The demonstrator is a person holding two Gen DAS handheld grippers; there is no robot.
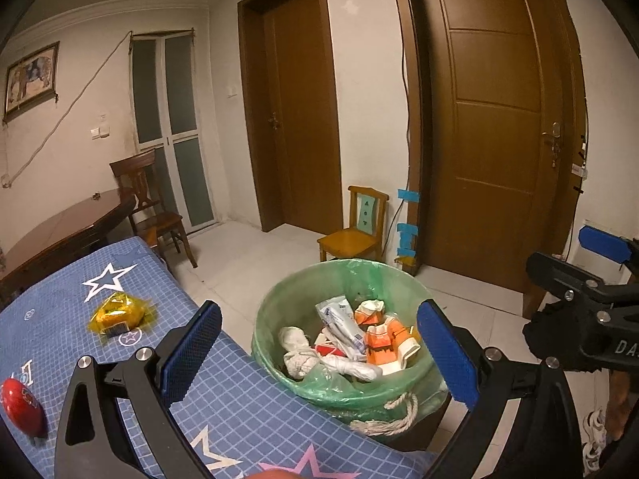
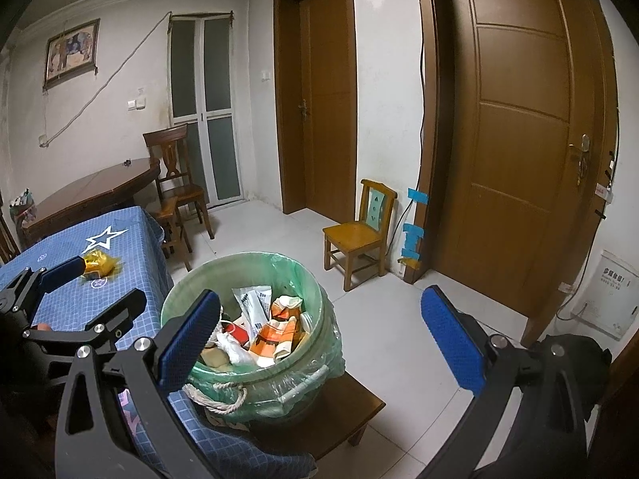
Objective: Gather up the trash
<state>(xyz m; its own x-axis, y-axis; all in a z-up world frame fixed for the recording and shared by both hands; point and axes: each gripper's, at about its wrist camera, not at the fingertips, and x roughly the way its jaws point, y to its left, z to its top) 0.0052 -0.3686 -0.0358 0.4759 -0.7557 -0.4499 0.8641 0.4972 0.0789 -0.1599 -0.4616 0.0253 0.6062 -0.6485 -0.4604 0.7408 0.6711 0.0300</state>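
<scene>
left tongs (image 1: 319,355): spread wide, empty
right tongs (image 2: 319,339): spread, empty too
bin (image 1: 279,299): half full
worktop (image 1: 223,391): yellow wrapper (image 1: 118,313) left

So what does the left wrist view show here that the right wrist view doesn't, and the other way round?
Only the left wrist view shows the red object at the near edge of the blue tablecloth.

Only the right wrist view shows the low wooden stool under the bin and the white wall box beside the door.

Both show the green-lined bin holding trash, the yellow wrapper on the cloth, the small chair, and both grippers, left and right, open and empty.
</scene>
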